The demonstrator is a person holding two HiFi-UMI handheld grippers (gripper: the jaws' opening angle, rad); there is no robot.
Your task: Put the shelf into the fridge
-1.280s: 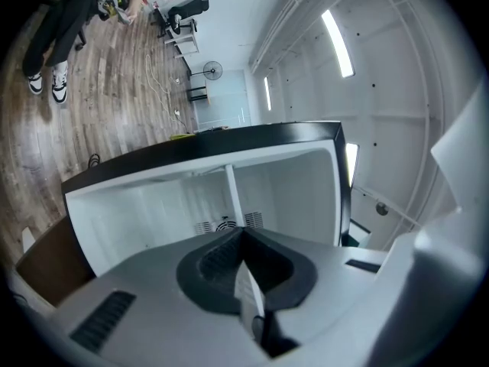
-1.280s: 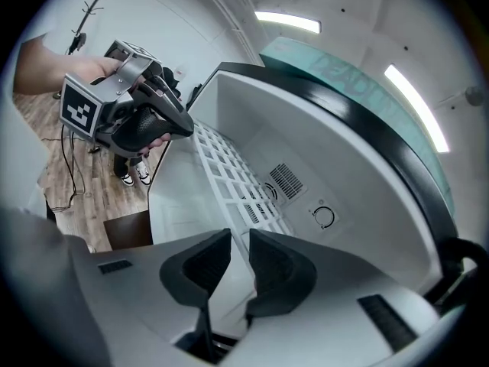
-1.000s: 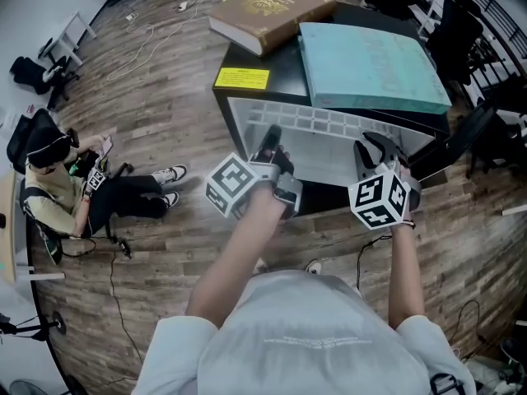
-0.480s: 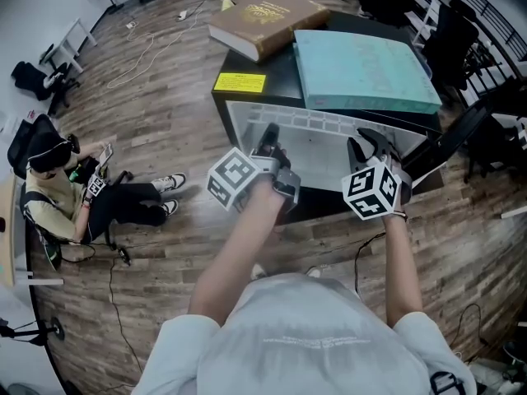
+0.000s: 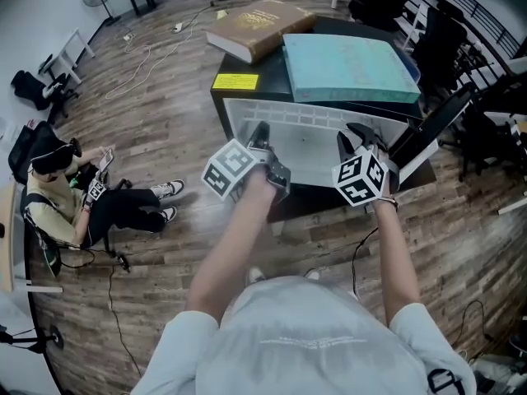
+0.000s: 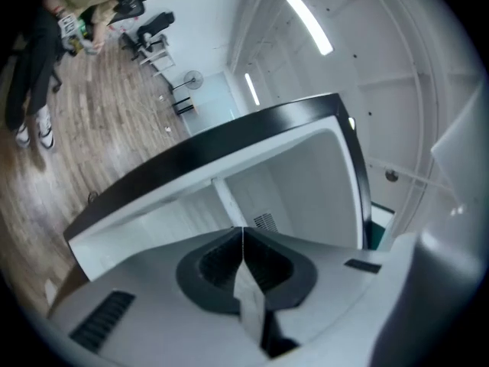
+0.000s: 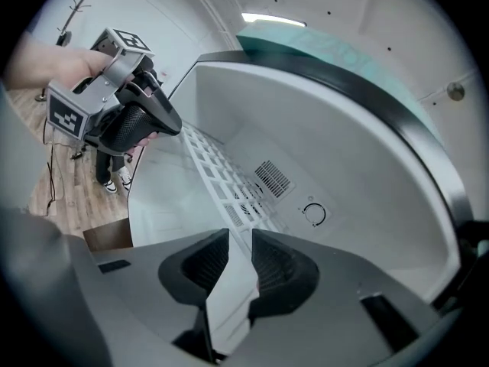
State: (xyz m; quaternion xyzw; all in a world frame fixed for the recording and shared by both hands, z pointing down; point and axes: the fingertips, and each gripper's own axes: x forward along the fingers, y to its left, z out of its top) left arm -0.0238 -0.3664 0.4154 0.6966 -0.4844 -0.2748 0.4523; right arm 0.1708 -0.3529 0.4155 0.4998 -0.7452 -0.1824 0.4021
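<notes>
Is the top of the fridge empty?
No, a brown book and a teal box lie on top of the fridge.

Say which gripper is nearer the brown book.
Left: left gripper holds the shelf below the book; right gripper, jaws just opening around the shelf, sits farther right.

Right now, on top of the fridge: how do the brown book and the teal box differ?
The brown book is smaller, with gold print; the teal box is larger. The book lies skewed at the far left corner; the box lies nearer the front, to the right. Both lie flat on the fridge.
</notes>
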